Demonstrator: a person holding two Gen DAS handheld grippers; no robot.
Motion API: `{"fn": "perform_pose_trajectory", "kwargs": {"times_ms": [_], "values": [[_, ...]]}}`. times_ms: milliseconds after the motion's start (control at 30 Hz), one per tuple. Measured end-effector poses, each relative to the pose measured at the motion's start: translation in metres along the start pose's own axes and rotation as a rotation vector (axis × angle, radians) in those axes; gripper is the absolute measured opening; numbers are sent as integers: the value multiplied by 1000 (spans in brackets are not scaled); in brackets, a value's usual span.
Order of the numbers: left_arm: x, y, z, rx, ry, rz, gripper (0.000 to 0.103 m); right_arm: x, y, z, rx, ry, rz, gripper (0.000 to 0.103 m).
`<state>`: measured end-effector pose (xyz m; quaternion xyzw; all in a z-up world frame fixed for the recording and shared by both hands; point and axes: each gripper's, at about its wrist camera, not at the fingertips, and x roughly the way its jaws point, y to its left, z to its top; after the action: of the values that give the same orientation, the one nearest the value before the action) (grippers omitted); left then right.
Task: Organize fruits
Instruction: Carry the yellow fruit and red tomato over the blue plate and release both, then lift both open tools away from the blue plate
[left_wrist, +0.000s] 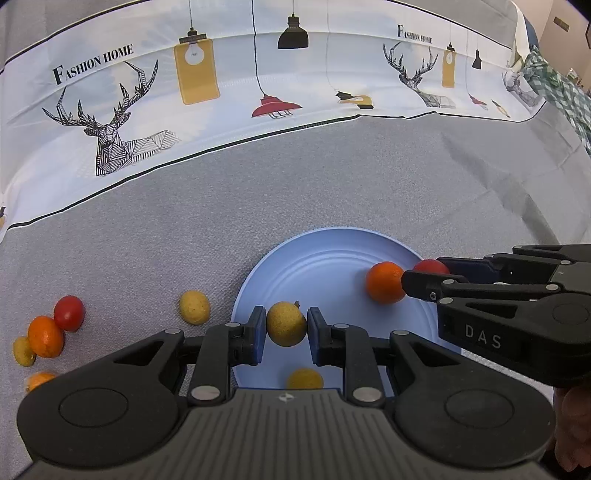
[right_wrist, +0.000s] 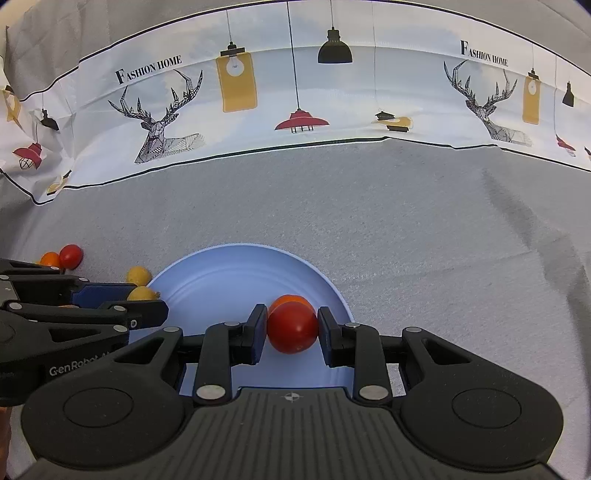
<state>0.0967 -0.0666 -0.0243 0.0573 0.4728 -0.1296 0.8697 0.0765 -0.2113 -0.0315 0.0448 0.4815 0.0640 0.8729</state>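
Note:
A light blue plate (left_wrist: 325, 254) lies on the grey cloth; it also shows in the right wrist view (right_wrist: 229, 273). My left gripper (left_wrist: 286, 328) is shut on a yellow fruit (left_wrist: 286, 328) above the plate's near left rim. My right gripper (right_wrist: 292, 328) is shut on a red tomato (right_wrist: 291, 328) over the plate's right side; it enters the left wrist view at the right (left_wrist: 428, 277). An orange (left_wrist: 384, 282) sits on the plate just beyond the tomato. Another yellow fruit (left_wrist: 304, 379) lies on the plate's near edge, partly hidden.
Left of the plate on the cloth lie a yellow fruit (left_wrist: 194, 307), a red tomato (left_wrist: 69, 313), an orange (left_wrist: 45, 336), a small yellow fruit (left_wrist: 24, 350) and another orange (left_wrist: 38, 380). A printed deer-and-lamp cloth (left_wrist: 221, 92) runs along the back.

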Motion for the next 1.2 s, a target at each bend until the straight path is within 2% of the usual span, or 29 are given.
{"fn": "perform_pose_trajectory", "kwargs": {"times_ms": [367, 433, 900, 1033, 1133, 1200], "values": [[0, 2, 0, -5, 5, -9, 28, 4, -1, 1, 9, 15, 3, 32], [1, 1, 0, -1, 7, -6, 28, 4, -2, 0, 13, 14, 0, 39], [-1, 3, 0, -11, 1, -2, 28, 3, -3, 0, 16, 9, -6, 40], [0, 2, 0, -13, 1, -1, 28, 3, -3, 0, 17, 8, -8, 43], [-1, 3, 1, -16, 1, -2, 34, 3, -2, 1, 17, 7, -9, 45], [-1, 3, 1, -16, 1, -1, 42, 3, -2, 0, 16, 7, -11, 48]]}}
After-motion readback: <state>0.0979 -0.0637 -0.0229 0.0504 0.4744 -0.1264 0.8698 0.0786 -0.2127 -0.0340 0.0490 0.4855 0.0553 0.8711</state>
